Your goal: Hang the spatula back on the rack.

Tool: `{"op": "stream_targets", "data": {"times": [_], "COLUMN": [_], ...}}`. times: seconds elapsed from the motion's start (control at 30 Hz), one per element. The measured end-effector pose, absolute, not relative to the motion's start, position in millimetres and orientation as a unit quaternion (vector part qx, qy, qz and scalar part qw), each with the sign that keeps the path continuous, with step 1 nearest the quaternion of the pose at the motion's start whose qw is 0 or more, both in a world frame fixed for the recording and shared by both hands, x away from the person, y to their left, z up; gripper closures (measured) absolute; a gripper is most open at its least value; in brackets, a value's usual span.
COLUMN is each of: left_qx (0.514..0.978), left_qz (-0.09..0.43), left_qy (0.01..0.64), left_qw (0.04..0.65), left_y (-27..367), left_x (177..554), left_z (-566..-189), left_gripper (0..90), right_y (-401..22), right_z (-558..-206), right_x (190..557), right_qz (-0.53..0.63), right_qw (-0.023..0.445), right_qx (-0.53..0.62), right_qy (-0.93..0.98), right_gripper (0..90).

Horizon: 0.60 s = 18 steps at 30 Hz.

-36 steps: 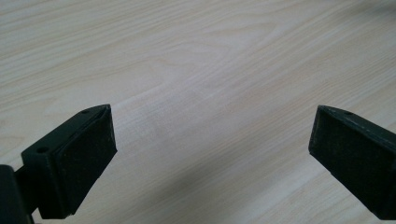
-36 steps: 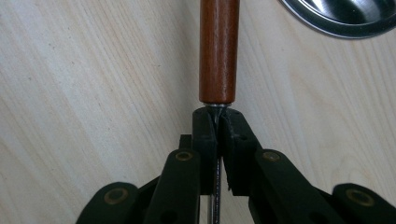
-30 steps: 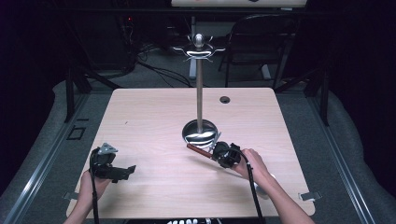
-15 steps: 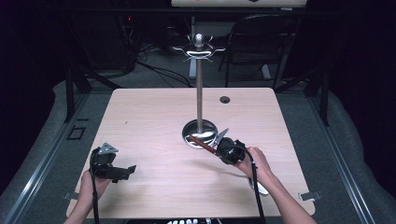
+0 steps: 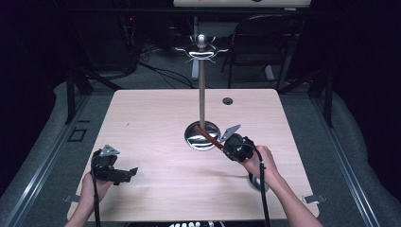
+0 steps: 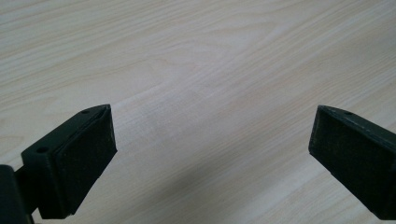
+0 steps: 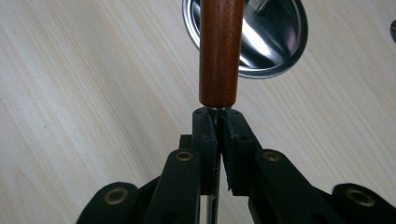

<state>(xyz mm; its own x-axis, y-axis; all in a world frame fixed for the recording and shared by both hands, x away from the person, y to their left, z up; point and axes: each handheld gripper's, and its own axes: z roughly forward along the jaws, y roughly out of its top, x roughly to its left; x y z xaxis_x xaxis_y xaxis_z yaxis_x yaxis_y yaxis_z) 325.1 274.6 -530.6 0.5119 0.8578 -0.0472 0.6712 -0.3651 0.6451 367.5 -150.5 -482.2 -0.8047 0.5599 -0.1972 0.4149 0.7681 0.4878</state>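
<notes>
A utensil with a reddish wooden handle (image 5: 207,134) (image 7: 220,51) and a thin metal shaft is clamped in my right gripper (image 5: 224,143) (image 7: 217,120), which is shut on the shaft just behind the handle. The handle points at the round mirror-like base (image 5: 198,141) (image 7: 280,42) of a tall hook stand (image 5: 202,85). A round metal end (image 5: 257,183) shows beside the right wrist, partly hidden. My left gripper (image 5: 128,174) (image 6: 210,140) stays low over the near left of the table, jaws wide open over bare wood.
The stand's top carries several curved metal hooks (image 5: 202,49). A small black grommet hole (image 5: 228,100) sits in the light wooden table (image 5: 151,118) at the far right of the stand. A chair (image 5: 265,42) and cables lie beyond the far edge.
My right gripper has lifted a little with the utensil, and the handle's tip now hangs over the stand's base. The left gripper has not moved.
</notes>
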Motion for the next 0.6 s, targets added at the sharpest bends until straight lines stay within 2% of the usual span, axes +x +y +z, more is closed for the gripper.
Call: {"op": "stream_targets", "data": {"times": [0.6], "left_qx": [0.810], "left_qz": [0.151], "left_qy": [0.472], "left_qw": [0.314], "left_y": [273.5], "left_x": [325.8], "left_z": [-531.9], "left_gripper": [0.6], "right_y": [-158.6], "right_z": [-463.2], "right_x": [367.8], "right_qz": [0.260], "right_qw": [0.197], "right_qx": [0.283], "right_qy": [0.902], "right_gripper": [85.1]}}
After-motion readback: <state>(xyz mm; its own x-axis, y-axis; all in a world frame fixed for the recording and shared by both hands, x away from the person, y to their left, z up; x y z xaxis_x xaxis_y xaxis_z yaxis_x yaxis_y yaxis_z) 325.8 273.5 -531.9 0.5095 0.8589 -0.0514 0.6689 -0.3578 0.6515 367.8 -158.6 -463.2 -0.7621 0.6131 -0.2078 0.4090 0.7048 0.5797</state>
